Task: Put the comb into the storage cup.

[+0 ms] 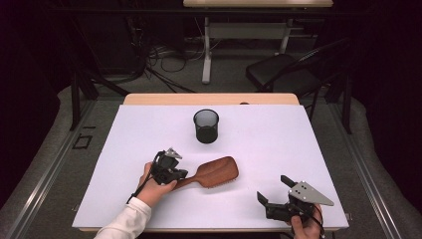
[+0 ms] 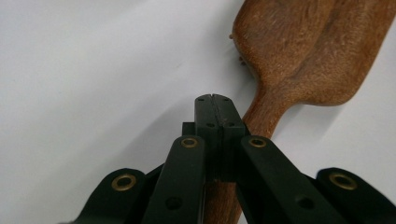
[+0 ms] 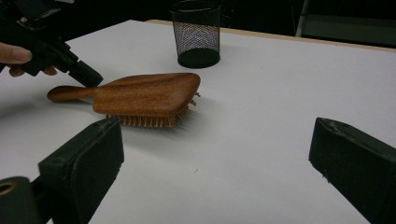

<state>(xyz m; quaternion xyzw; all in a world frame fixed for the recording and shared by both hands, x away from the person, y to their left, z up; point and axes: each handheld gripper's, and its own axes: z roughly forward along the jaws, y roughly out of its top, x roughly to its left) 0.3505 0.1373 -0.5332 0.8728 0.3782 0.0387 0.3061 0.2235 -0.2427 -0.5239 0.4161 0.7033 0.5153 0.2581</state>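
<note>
The left claw (image 2: pixel 215 100), pressed together over the wooden hairbrush (image 1: pixel 214 172) handle, is seen close-up, while bristles are revealed beyond the spread right claw (image 3: pixel 215 154).

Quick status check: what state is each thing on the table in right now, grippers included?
Hairbrush: lying flat on the table, bristles down, wooden back up.
Mesh cup: upright, open end up, apart from the brush; contents cannot be told.
Left gripper: shut, jaws pressed together over the brush handle, nothing between them.
Right gripper: open, holding nothing.
</note>
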